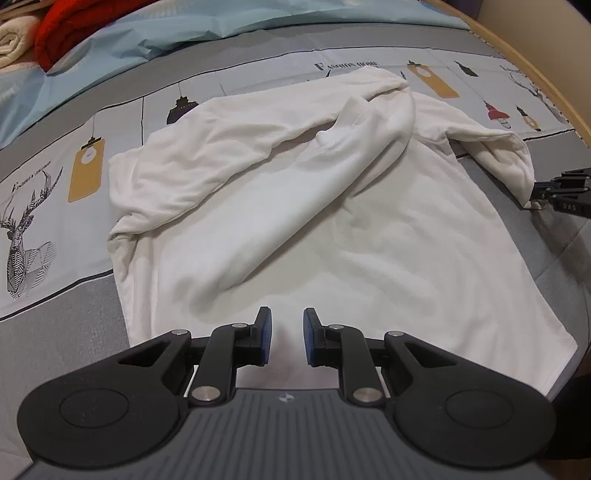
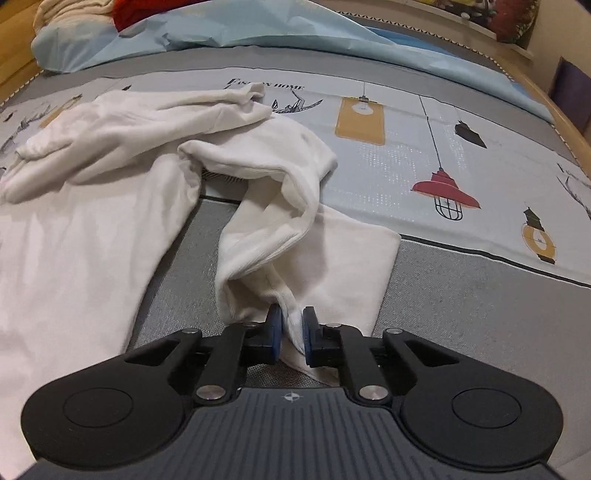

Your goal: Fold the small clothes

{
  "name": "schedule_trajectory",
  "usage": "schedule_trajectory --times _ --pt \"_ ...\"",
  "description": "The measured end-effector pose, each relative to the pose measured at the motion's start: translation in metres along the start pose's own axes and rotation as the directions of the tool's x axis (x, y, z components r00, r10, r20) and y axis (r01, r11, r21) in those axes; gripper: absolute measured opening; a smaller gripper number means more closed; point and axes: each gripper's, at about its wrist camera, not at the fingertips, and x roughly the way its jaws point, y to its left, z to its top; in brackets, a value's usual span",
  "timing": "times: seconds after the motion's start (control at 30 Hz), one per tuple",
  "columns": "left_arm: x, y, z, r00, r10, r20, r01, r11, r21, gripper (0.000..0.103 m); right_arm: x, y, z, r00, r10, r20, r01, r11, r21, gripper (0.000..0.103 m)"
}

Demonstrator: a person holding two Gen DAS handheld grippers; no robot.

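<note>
The white long-sleeved top [image 1: 332,229] was lying spread out on the bed, on a grey bedsheet [image 2: 461,302] with a printed band of lamps, deer and "Fashion Home" lettering. Its body lay mostly flat. One sleeve [image 1: 236,155] was flopped diagonally across the chest, all rumpled, and the other sleeve [image 2: 273,206] was off to the side, bunched up and looping back on itself.

The right hand-held gripper [image 2: 292,328] had its blue pads [image 2: 275,332] pinched onto the cuff end of that side sleeve. There was a thin wad of white cloth squeezed between them, so the jaws were nearly shut, with only the fabric keeping them apart. In the left wrist view you could see that same gripper [image 1: 546,192] poking in from the right edge, right at the tip of the sleeve.

The left hand-held gripper [image 1: 287,332] was down over the lower part of the top's body, near the hem. Its jaws sat a little way apart, a narrow gap. I could see white fabric through the gap, but the pads [image 1: 266,332] didn't seem to be pressing on anything, so I'd say it wasn't holding the cloth.

Further back on the bed there was a crumpled light blue sheet [image 1: 147,33], and past that a red fabric heap [image 1: 70,29] next to a rolled cream towel [image 1: 14,40].
</note>
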Motion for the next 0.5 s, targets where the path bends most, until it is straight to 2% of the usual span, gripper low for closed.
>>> schedule_trajectory --times 0.1,0.2,0.27,0.3,0.33,0.4,0.43,0.47,0.5 --pt "0.0 -0.001 0.002 1.0 -0.001 0.004 0.001 1.0 -0.002 0.02 -0.026 -0.036 0.017 0.994 -0.026 0.103 0.012 0.991 0.135 0.007" --pt "0.001 -0.003 0.003 1.0 0.003 0.002 -0.003 1.0 0.005 0.02 -0.049 -0.091 0.034 0.96 -0.134 0.245 0.041 0.936 0.351 0.007" --pt "0.003 -0.005 0.003 1.0 0.01 0.001 -0.01 1.0 0.012 0.02 -0.06 -0.133 0.036 0.917 -0.221 0.331 0.018 0.854 0.519 0.006" --pt "0.003 -0.005 0.003 1.0 0.01 0.0 -0.01 1.0 0.014 0.02 -0.065 -0.152 0.034 0.888 -0.28 0.364 0.011 0.804 0.594 0.006" --pt "0.005 -0.006 0.003 1.0 0.011 -0.003 -0.011 1.0 0.016 0.02 -0.07 -0.169 0.03 0.856 -0.336 0.392 -0.003 0.755 0.656 0.006" --pt "0.008 -0.005 0.001 1.0 0.017 -0.014 -0.017 1.0 0.021 0.02 -0.079 -0.198 0.016 0.778 -0.456 0.432 -0.04 0.65 0.759 0.005" --pt "0.01 -0.005 0.0 1.0 0.023 -0.02 -0.022 0.999 0.023 0.02 -0.081 -0.21 0.009 0.751 -0.496 0.436 -0.059 0.606 0.793 0.005" --pt "0.012 -0.003 -0.001 0.999 0.029 -0.027 -0.029 0.999 0.021 0.02 -0.081 -0.222 -0.001 0.732 -0.536 0.422 -0.071 0.556 0.828 0.004" --pt "0.014 -0.001 -0.002 0.999 0.035 -0.035 -0.035 0.999 0.018 0.02 -0.077 -0.233 -0.011 0.727 -0.566 0.388 -0.067 0.504 0.861 0.004"
